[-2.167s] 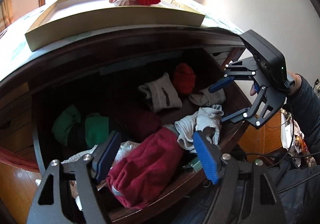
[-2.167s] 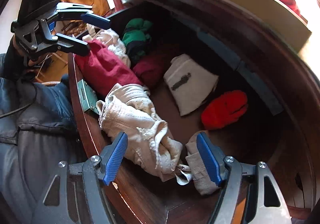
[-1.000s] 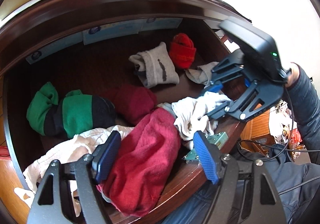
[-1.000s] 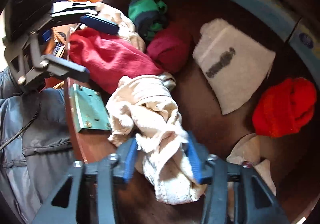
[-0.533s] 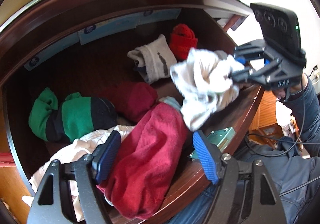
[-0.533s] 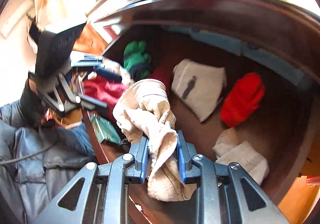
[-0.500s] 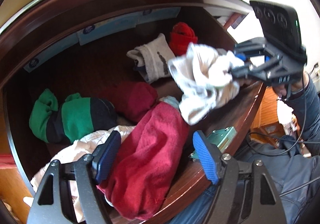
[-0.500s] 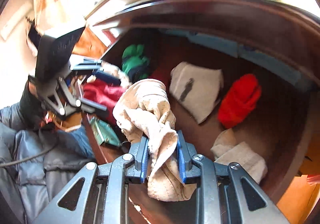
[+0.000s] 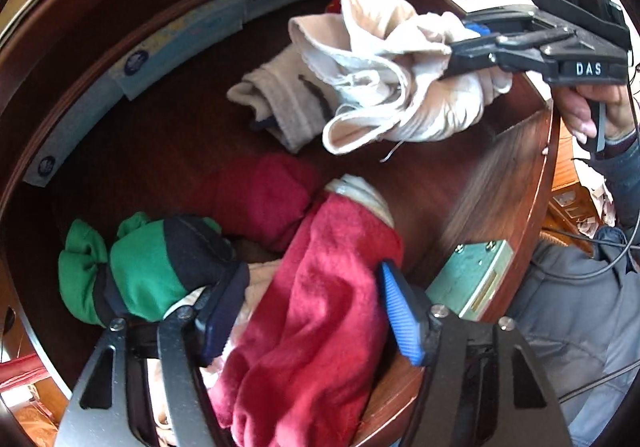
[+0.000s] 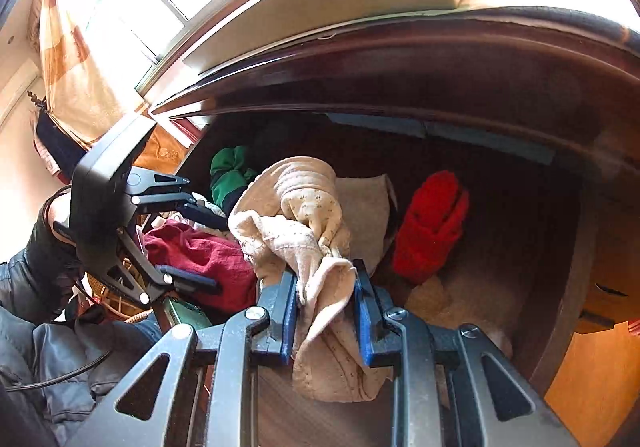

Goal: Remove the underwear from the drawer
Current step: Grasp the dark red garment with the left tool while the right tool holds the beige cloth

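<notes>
So the right claw (image 10: 325, 321) is clamped tight on the cream underwear (image 9: 394, 79), which hangs bunched up in the air over the open drawer (image 9: 504, 191), above a grey sock (image 9: 288, 107). The left claw (image 9: 316, 311) sits down at the drawer's front edge and its jaws have just been closing in, with the dark red garment (image 9: 320, 323) between the blue pads, not clearly squeezed. A green and black bundle (image 9: 148, 271) lies just beside that garment inside the drawer.
</notes>
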Demonstrator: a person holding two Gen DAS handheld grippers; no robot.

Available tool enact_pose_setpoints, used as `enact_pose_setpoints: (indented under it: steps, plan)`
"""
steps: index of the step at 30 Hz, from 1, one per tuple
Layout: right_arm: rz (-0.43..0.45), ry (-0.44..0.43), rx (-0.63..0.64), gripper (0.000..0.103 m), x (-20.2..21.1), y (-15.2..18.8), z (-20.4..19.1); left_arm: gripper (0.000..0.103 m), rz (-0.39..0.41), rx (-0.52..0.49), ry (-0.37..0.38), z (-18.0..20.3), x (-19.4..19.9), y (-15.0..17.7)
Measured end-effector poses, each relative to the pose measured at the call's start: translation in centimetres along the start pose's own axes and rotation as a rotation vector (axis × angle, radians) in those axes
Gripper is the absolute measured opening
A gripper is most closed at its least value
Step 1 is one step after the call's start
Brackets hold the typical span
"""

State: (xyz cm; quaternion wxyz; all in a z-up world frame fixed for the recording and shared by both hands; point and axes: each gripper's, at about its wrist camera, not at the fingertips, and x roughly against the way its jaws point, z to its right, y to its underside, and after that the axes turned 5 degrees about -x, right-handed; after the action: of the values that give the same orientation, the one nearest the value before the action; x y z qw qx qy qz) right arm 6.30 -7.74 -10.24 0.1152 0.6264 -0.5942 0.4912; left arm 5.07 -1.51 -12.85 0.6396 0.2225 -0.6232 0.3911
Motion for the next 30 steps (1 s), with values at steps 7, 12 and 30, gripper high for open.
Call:
enact_pose_setpoints:
  steps: [7,12,30]
  plan:
    - [-0.004,0.009,-0.008,0.027,-0.7,0.1,-0.1,0.049,0.018,0.011,0.035,-1.1,-0.7,-0.2]
    - [0.001,0.015,-0.017,0.027,-0.7,0.3,-0.1,0.022,0.064,-0.03,0.008,-0.1,0.1,1.0]
    - [0.091,0.062,-0.02,0.027,0.6,1.0,-0.5,0.01,0.453,0.14,0.044,-1.9,5.3,6.9]
